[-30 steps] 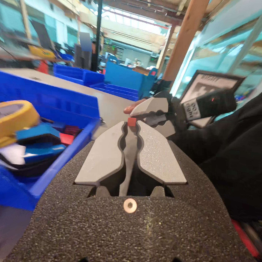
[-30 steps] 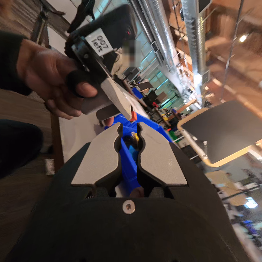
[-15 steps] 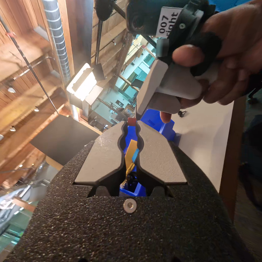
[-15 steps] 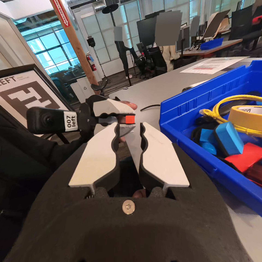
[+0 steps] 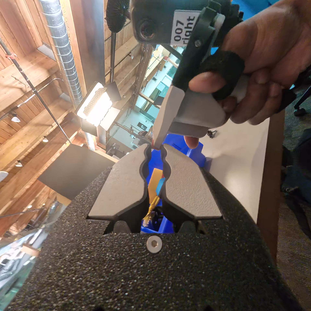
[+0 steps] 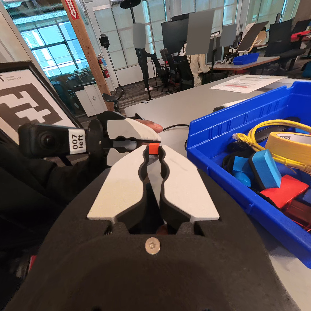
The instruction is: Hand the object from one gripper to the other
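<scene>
- Two grippers meet on one small orange-red cube (image 6: 154, 148): my right gripper (image 6: 154, 149) has its fingertips on either side of it, and the left gripper (image 6: 134, 139) comes in from the side, its fingers above and below the same block.
- From the left wrist view I see only a sliver of the cube (image 5: 152, 144), mostly hidden behind a finger of the right gripper (image 5: 158, 139) where it crosses my left gripper (image 5: 155, 148) tips.
- Right fingers look closed on the cube. Left fingers are narrowed around it, but I cannot tell whether they press on it.
- Cube has no long axis, with flat matte faces; it hangs in the air beside the blue bin (image 6: 235, 121), above the grey table (image 6: 176, 107).
- My judgement: the handover turns on the two grips crossing at right angles, so the left can let go without snagging.
</scene>
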`<move>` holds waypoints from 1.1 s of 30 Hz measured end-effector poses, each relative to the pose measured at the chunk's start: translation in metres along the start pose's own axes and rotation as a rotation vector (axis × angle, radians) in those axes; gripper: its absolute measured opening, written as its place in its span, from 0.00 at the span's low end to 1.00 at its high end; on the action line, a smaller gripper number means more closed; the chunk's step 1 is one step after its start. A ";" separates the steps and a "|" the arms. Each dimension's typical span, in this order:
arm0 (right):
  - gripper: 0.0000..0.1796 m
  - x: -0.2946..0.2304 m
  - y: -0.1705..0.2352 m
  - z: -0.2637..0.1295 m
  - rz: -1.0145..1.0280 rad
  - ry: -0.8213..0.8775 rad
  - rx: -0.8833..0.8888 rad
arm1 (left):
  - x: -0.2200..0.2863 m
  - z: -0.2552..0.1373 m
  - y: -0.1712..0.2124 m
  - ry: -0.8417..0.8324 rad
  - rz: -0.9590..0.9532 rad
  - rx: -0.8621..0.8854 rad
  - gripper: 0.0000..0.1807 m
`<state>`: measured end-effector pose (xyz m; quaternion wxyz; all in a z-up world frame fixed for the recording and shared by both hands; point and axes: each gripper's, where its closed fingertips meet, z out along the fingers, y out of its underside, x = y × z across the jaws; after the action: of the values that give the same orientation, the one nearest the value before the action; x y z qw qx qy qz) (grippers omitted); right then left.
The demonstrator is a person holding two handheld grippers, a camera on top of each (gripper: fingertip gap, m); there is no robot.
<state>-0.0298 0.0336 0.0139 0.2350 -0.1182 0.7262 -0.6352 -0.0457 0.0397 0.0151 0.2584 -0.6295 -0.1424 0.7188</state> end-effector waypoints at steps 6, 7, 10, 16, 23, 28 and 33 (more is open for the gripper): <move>0.06 0.014 -0.012 -0.010 -0.178 0.116 0.066 | -0.008 -0.001 0.017 0.096 -0.371 -0.044 0.12; 0.06 0.017 -0.014 -0.012 -0.221 0.144 0.074 | -0.013 -0.002 0.020 0.113 -0.477 -0.054 0.14; 0.05 0.025 -0.014 -0.016 -0.391 0.246 0.055 | -0.028 -0.003 0.023 0.171 -0.888 -0.072 0.17; 0.06 0.028 -0.002 -0.009 -0.718 0.395 -0.045 | -0.025 -0.004 0.022 0.297 -1.341 -0.112 0.16; 0.06 0.024 0.007 -0.001 -0.873 0.421 -0.098 | 0.003 0.004 0.016 0.390 -1.378 -0.224 0.18; 0.05 0.020 0.008 -0.001 -0.932 0.424 -0.099 | 0.014 0.005 0.015 0.438 -1.389 -0.258 0.16; 0.06 0.019 0.011 0.001 -1.004 0.427 -0.109 | 0.020 0.003 0.009 0.507 -1.402 -0.225 0.09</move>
<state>-0.0442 0.0259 -0.0006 -0.2561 -0.3305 0.6440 -0.6406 -0.0516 0.0437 -0.0062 0.6145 -0.5601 -0.5182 0.2001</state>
